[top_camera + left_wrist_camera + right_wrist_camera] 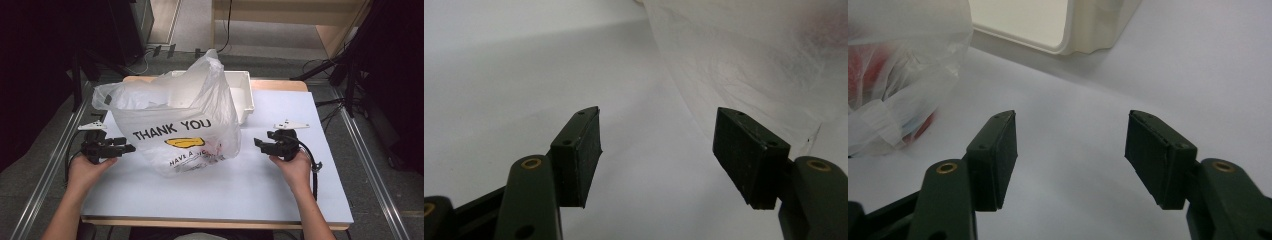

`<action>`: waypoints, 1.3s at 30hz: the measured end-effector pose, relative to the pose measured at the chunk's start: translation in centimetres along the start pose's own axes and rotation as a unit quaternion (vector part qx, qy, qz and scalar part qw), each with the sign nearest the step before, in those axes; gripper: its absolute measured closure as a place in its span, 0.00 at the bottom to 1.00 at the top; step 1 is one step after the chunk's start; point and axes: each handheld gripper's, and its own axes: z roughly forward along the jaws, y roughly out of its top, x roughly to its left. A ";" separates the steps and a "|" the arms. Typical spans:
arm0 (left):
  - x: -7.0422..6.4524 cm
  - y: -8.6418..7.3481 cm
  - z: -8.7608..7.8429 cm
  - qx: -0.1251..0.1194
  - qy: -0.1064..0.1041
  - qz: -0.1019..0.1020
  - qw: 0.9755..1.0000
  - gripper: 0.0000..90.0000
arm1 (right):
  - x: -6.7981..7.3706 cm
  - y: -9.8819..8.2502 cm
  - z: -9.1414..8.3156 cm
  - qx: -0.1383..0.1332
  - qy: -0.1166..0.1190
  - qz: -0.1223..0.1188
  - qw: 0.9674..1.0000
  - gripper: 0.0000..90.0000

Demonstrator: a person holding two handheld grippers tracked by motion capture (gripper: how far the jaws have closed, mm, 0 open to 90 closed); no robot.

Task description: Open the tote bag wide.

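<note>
A white translucent plastic bag (175, 120) printed "THANK YOU" stands puffed up in the middle of the white table top (230, 190), with red and yellow things dimly showing inside. My left gripper (129, 148) rests on the table just left of the bag, jaws open and empty, pointing at it. In the left gripper view the bag (754, 60) hangs beyond the right jaw. My right gripper (258, 143) lies a little right of the bag, open and empty. In the right gripper view the bag (898, 75) sits at the left.
A white plastic bin (240, 95) stands behind the bag at the table's far edge, its corner (1088, 30) seen ahead of the right gripper. Metal rails (370, 165) run along both sides of the table. Cables and dark stands lie on the floor beyond.
</note>
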 end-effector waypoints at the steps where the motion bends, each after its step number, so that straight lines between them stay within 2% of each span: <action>1: 0.0 0.0 0.0 -0.001 0.001 0.000 1.000 0.41 | 0.0 0.0 0.0 0.000 0.001 0.000 1.000 0.43; 15: -0.1 0.0 0.2 0.003 -0.001 0.001 1.000 0.41 | 0.0 0.0 0.2 0.007 0.017 0.007 1.000 0.47; 23: -0.1 -0.1 0.1 0.004 -0.001 0.000 1.000 0.41 | 0.1 0.0 0.3 0.011 0.021 0.002 1.000 0.47; 24: -0.1 -0.1 0.1 0.003 0.000 -0.002 1.000 0.41 | 0.2 0.0 0.4 0.014 0.018 -0.007 1.000 0.47; 30: 0.0 -0.1 -0.1 0.004 0.000 0.000 1.000 0.41 | 0.4 0.1 0.5 0.015 0.017 -0.017 1.000 0.48; 39: -0.2 -0.2 -0.6 0.004 0.000 -0.002 1.000 0.44 | 1.2 0.6 0.4 0.015 0.029 -0.031 0.999 0.51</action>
